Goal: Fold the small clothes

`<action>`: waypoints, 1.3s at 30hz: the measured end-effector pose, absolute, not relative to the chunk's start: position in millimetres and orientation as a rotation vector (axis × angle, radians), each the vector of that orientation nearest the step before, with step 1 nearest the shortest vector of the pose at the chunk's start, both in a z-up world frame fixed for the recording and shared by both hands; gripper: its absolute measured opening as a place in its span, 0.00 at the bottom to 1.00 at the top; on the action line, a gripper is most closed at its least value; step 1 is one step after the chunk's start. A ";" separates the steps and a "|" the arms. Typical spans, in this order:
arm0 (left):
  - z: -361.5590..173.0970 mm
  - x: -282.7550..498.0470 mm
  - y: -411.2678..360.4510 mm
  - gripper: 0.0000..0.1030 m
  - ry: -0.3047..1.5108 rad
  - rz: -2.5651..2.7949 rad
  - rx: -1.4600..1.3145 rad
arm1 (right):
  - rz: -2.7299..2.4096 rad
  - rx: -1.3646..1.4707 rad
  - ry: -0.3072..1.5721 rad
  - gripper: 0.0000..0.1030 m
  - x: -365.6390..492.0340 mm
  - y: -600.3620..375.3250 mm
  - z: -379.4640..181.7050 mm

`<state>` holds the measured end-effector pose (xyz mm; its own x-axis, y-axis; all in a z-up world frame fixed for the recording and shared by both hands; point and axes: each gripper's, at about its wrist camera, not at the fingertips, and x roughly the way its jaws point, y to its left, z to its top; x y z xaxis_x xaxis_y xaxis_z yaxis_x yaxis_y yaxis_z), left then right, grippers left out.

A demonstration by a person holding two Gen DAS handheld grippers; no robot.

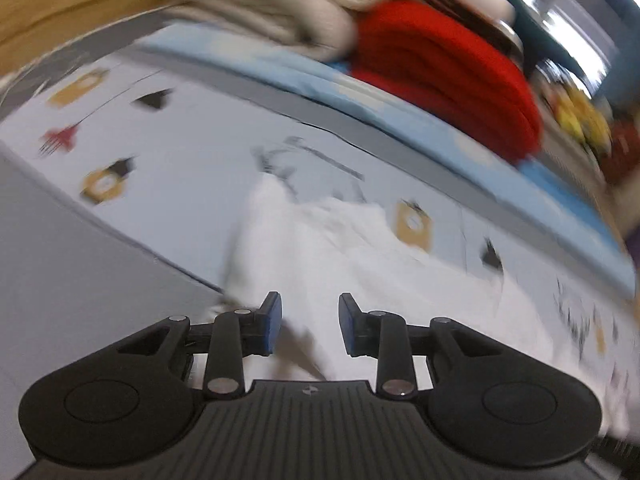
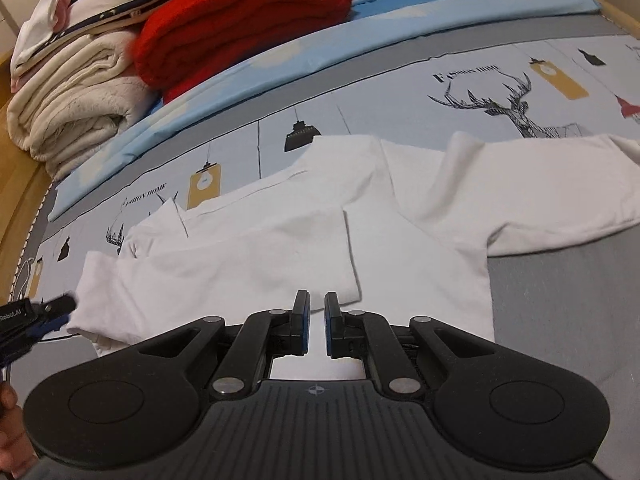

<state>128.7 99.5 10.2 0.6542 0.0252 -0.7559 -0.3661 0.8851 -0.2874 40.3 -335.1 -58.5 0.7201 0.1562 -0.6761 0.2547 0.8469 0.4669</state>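
Note:
A white T-shirt point(image 2: 304, 236) lies flat on the printed bedsheet point(image 2: 400, 92), its left part folded over the middle. My right gripper point(image 2: 317, 322) hovers over its near edge with the jaws a narrow gap apart and nothing between them. The left gripper point(image 2: 56, 312) shows at the shirt's left edge in the right wrist view. In the blurred left wrist view the left gripper point(image 1: 310, 326) is open above the white shirt point(image 1: 320, 248), holding nothing.
A folded red blanket point(image 2: 240, 20) and cream blankets point(image 2: 76, 100) are stacked at the back left on a light blue sheet point(image 2: 360, 36). A wooden bed frame point(image 2: 16, 184) runs along the left. Grey mattress cover point(image 2: 560, 300) lies at the right.

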 end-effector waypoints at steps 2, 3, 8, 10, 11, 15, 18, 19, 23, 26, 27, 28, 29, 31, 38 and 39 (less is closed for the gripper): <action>0.5 129.2 115.5 0.34 0.804 0.268 -0.493 | -0.055 0.596 0.775 0.07 44.8 -336.2 -62.1; -5.7 134.9 121.4 0.34 0.839 0.313 -0.497 | -0.052 0.604 0.776 0.07 47.3 -336.2 -65.4; -10.6 154.5 150.7 0.34 0.834 0.412 -0.568 | -0.087 0.718 0.860 0.07 69.5 -344.7 -96.3; -12.1 160.6 151.7 0.34 0.818 0.412 -0.562 | -0.082 0.777 0.885 0.09 79.1 -346.2 -106.3; -13.8 165.3 150.6 0.34 0.821 0.405 -0.562 | -0.081 0.788 0.893 0.12 85.1 -344.9 -110.6; -10.2 181.8 173.6 0.34 0.841 0.420 -0.581 | -0.140 0.792 0.947 0.34 103.4 -343.1 -127.7; -15.9 189.1 184.3 0.34 0.845 0.424 -0.605 | -0.167 0.841 0.976 0.34 113.5 -345.0 -140.8; -15.5 191.2 184.7 0.34 0.843 0.422 -0.604 | -0.170 0.849 0.977 0.34 115.9 -345.1 -143.4; -14.7 195.6 183.5 0.34 0.834 0.417 -0.584 | -0.175 0.792 0.939 0.06 121.4 -343.2 -141.1; -14.6 195.7 182.4 0.34 0.835 0.417 -0.580 | -0.147 0.742 0.814 0.03 115.5 -343.0 -121.3; -14.6 195.4 181.9 0.34 0.835 0.414 -0.578 | -0.131 0.731 0.748 0.03 111.2 -344.8 -109.6; -14.6 195.3 180.6 0.34 0.836 0.410 -0.571 | -0.112 0.709 0.668 0.03 104.3 -345.3 -95.6; -14.7 195.4 178.6 0.34 0.840 0.405 -0.557 | -0.108 0.668 0.585 0.03 96.5 -345.7 -80.5; -14.9 195.0 174.5 0.34 0.847 0.391 -0.541 | -0.142 0.592 0.460 0.03 80.5 -350.6 -59.3; -23.1 199.7 154.6 0.34 0.886 0.315 -0.503 | -0.404 0.691 0.634 0.03 77.7 -406.4 -105.3; -25.3 201.1 149.9 0.34 0.899 0.296 -0.494 | -0.403 0.693 0.631 0.03 77.1 -407.7 -106.7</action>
